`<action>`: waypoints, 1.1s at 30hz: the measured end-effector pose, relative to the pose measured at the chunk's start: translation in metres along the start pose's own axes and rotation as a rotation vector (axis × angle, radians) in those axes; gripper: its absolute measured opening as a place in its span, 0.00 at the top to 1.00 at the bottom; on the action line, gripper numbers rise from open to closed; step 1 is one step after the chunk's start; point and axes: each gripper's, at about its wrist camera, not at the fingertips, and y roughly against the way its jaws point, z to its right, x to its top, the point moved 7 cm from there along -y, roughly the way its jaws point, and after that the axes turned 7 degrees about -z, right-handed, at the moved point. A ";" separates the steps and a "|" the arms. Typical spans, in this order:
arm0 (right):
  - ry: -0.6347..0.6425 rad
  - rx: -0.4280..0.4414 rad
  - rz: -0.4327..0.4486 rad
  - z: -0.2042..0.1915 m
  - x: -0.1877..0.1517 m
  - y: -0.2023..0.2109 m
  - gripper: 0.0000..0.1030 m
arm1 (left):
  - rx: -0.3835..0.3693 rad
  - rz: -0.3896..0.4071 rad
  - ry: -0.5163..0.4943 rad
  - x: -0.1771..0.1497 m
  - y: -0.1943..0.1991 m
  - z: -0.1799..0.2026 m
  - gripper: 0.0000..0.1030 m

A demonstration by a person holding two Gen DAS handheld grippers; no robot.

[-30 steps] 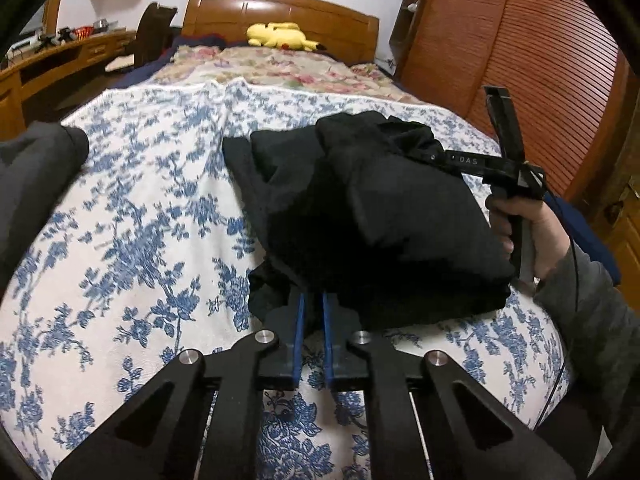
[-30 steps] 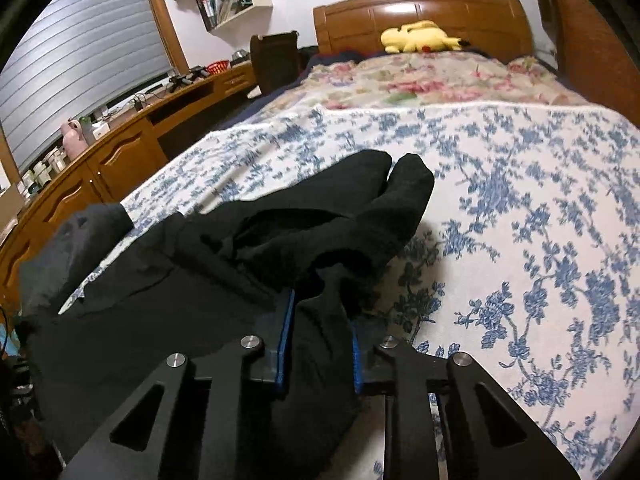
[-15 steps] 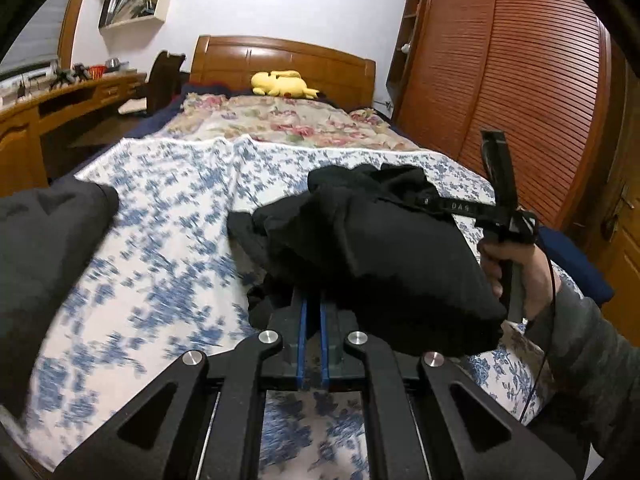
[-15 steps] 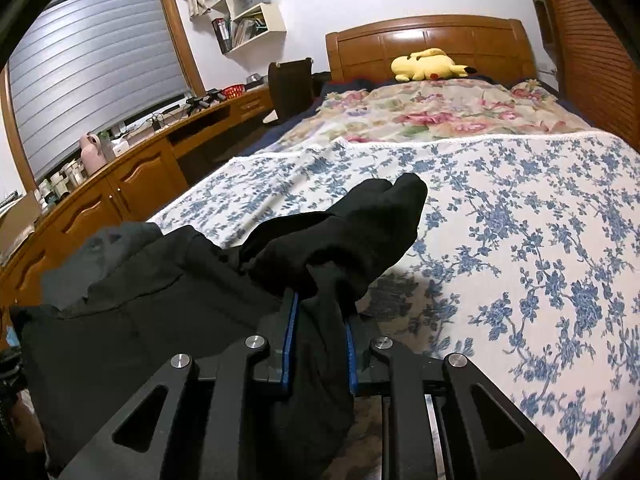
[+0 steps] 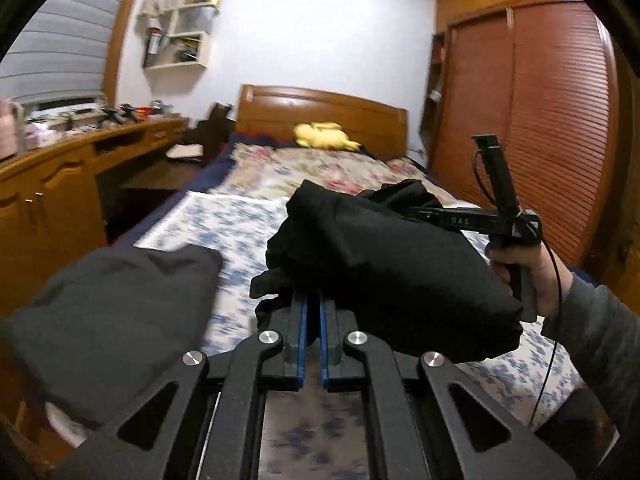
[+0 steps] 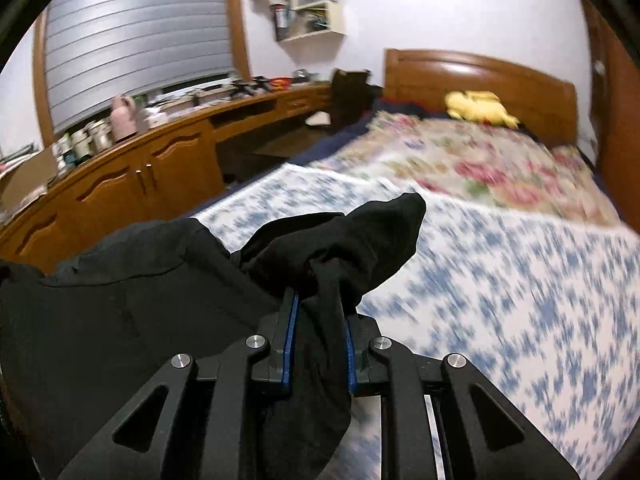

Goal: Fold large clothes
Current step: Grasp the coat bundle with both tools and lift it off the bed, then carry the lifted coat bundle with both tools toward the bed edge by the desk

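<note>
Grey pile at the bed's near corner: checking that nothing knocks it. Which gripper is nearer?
Left. The left gripper is right beside the grey pile; the right gripper is farther right, past the black garment.

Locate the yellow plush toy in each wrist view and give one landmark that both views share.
Left wrist view: the yellow plush toy lies at centre, slightly above the middle, on the bed just below the wooden headboard.
Right wrist view: the yellow plush toy lies upper right, again at the foot of the wooden headboard.
Shared landmark: the white wall shelf left of the headboard.
</note>
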 end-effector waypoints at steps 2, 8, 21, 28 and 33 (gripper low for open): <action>0.043 -0.001 0.016 -0.025 0.021 -0.008 0.82 | 0.036 0.017 0.011 0.007 0.010 -0.024 0.95; 0.102 0.037 0.055 -0.093 0.071 -0.043 0.82 | 0.139 0.051 0.022 0.030 0.032 -0.093 0.95; 0.248 0.096 -0.085 -0.204 0.071 -0.182 0.66 | 0.433 -0.084 0.109 -0.007 0.021 -0.245 0.94; 0.340 0.076 -0.208 -0.205 0.010 -0.235 0.48 | 0.414 -0.121 0.232 -0.061 0.022 -0.269 0.79; 0.330 0.097 -0.142 -0.197 0.016 -0.223 0.47 | 0.405 -0.072 0.212 -0.052 0.045 -0.259 0.65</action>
